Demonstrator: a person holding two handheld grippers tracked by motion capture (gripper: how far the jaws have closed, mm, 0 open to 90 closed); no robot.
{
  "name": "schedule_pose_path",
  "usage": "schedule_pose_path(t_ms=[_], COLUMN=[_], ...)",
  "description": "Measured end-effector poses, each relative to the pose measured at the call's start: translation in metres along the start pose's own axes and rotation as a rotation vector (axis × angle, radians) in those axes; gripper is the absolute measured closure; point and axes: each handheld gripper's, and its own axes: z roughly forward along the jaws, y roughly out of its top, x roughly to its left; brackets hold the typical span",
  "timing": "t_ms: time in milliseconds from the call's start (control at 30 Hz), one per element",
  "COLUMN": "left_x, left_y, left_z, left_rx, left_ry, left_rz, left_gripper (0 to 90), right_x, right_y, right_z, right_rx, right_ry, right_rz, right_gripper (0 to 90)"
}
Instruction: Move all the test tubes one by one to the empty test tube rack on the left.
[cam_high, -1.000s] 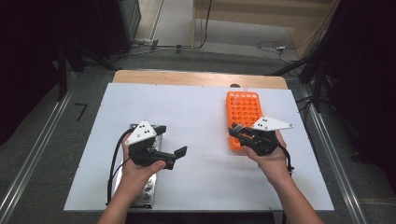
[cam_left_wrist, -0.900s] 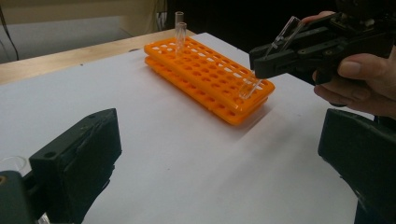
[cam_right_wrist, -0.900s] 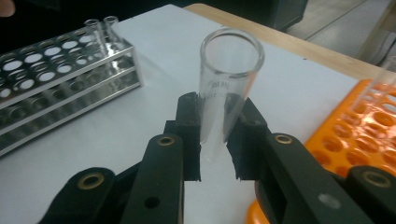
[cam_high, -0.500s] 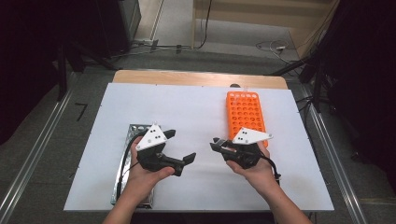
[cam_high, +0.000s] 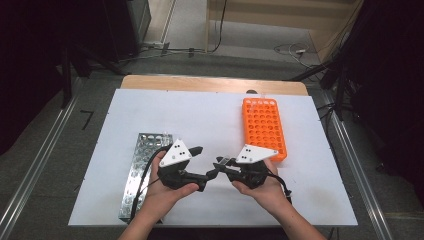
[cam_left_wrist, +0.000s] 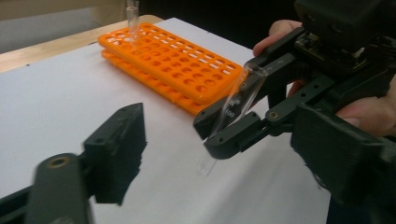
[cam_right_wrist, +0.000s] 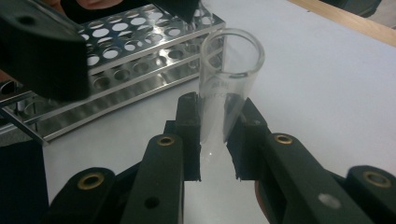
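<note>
Right gripper, jaws clamped on a clear glass test tube, is presenting it toward the open-jawed left gripper at nine o'clock, likely for a handover.

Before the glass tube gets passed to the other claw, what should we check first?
1. Right claw shut on the glass tube: ok.
2. Left claw open to take it: ok.
3. Tube free of cracks: cannot tell.
4. Tube off the table, held in the air: ok.
5. Left claw lined up around the tube: not ok, its jaws stand beside the tube, not around it.
6. Metal rack close by the left hand with open holes: ok.
</note>
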Motion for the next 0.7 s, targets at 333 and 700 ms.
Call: schedule_pose_path(t_ms=[333, 700], left_x=[-0.011, -0.016], left_y=[0.001, 0.000], left_z=[0.004, 0.008], left_rx=[-0.008, 0.014], left_ry=[-0.002, -0.013], left_rz=[0.042, 0.082], left_gripper=[54.5, 70.6], right_x=[0.014, 0.020], right_y=[0.002, 0.004], right_z=[0.006, 0.007], right_rx=[0.016, 0.020], right_ry=[0.037, 0.060], right_rz=[-0.029, -0.035], right_gripper=[73.6, 73.6])
